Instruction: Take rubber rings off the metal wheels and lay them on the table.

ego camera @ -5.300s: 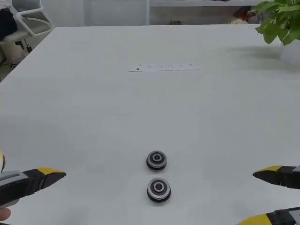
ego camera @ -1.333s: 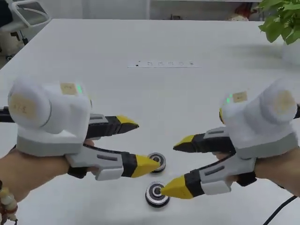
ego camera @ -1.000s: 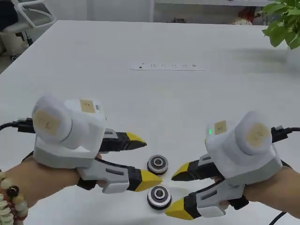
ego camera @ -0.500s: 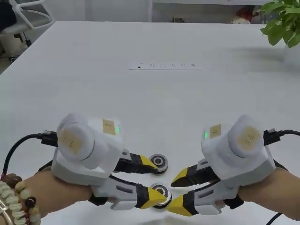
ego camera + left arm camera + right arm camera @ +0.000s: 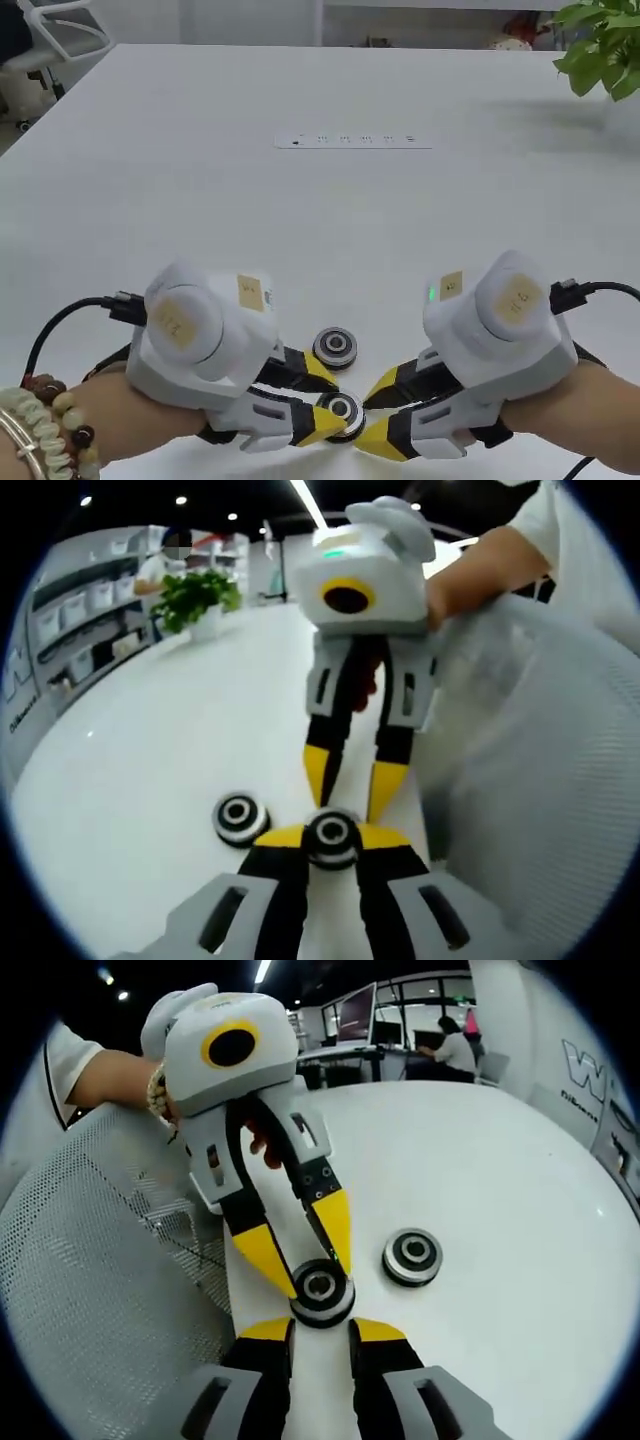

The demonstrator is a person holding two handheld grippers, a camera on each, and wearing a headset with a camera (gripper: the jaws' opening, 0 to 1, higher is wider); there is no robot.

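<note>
Note: near wheel [image 5: 341, 408] clamped across by left hand-held gripper [image 5: 322, 402]; right hand-held gripper [image 5: 368, 415] tips at its rim, grip unclear. Likely stretchy, snug rubber ring [image 5: 322, 1317]: pinch outer edge.

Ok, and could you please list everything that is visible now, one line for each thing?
Metal wheels: two, silver with black rubber rings, on the table close to the person; near wheel, far wheel.
Table: one, white, under everything.
Strip with small marks: one, white, flat on the far part of the table.
Plant: one, green, far right corner.
Chair: one, white, beyond the far left corner.
Cables: two, black, one from each gripper.
Bead bracelets: brown and pale, on the left wrist.
Left gripper: white and black with yellow tips; jaws on either side of the near wheel, grip unclear.
Right gripper: same colours; jaws open, tips at the near wheel.
</note>
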